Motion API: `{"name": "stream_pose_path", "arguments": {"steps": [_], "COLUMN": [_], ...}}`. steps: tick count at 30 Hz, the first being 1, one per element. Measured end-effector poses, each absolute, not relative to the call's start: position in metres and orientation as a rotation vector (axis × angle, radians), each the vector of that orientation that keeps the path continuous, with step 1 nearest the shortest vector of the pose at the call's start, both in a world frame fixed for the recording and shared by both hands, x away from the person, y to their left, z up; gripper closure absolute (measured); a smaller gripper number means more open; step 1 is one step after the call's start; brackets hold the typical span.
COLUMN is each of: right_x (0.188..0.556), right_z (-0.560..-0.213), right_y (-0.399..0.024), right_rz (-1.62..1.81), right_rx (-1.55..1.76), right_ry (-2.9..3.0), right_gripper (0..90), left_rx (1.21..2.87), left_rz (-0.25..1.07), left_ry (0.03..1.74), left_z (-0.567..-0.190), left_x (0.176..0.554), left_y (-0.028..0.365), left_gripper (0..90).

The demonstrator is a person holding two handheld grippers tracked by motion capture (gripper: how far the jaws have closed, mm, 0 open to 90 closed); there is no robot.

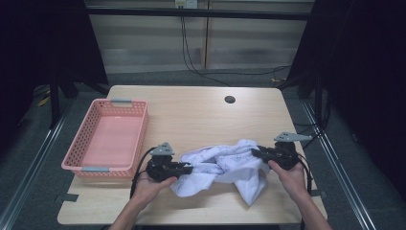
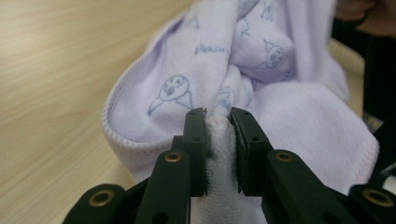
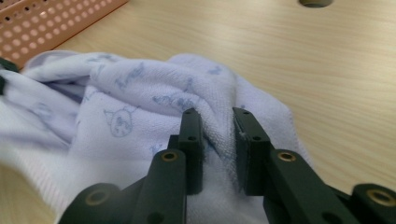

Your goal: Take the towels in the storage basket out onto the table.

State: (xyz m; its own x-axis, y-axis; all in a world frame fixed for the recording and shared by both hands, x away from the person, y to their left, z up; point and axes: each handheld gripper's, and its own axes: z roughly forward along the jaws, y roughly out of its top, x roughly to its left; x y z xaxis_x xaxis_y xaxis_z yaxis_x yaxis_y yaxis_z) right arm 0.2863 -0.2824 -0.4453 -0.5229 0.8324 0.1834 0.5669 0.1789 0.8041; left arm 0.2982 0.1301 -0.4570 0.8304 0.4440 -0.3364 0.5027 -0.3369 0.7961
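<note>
One towel (image 1: 225,165), bunched near table (image 1: 201,115) front edge, folds hiding part. Left gripper (image 2: 218,116) clamped on fold; right gripper (image 3: 217,116) pinching fold too. One pink basket (image 1: 107,139) at left.

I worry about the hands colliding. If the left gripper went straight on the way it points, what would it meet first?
The towel pinched in its fingers; past that bunched cloth, probably the right gripper.
</note>
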Motion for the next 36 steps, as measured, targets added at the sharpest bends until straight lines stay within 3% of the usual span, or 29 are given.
{"name": "stream_pose_path", "arguments": {"steps": [18,23,30,36], "right_x": [0.317,0.333,0.375,0.405], "right_z": [-0.372,-0.353,-0.313,-0.279], "right_y": [-0.352,-0.331,-0.302,-0.293], "right_rz": [1.326,1.341,1.389,1.373], "right_rx": [1.448,1.380,1.316,1.265], "right_ry": [1.775,1.820,1.810,1.799], "right_gripper": [80.9,81.4,81.5,81.5], "left_rx": [1.674,1.663,1.627,1.614], "left_rz": [0.085,0.076,0.134,0.142], "left_ry": [0.799,0.743,0.629,0.566], "left_z": [-0.398,-0.382,-0.330,-0.314], "left_x": [0.293,0.298,0.311,0.306], "left_y": [0.217,0.204,0.176,0.173], "left_gripper": [78.3,78.2,78.0,77.8]}}
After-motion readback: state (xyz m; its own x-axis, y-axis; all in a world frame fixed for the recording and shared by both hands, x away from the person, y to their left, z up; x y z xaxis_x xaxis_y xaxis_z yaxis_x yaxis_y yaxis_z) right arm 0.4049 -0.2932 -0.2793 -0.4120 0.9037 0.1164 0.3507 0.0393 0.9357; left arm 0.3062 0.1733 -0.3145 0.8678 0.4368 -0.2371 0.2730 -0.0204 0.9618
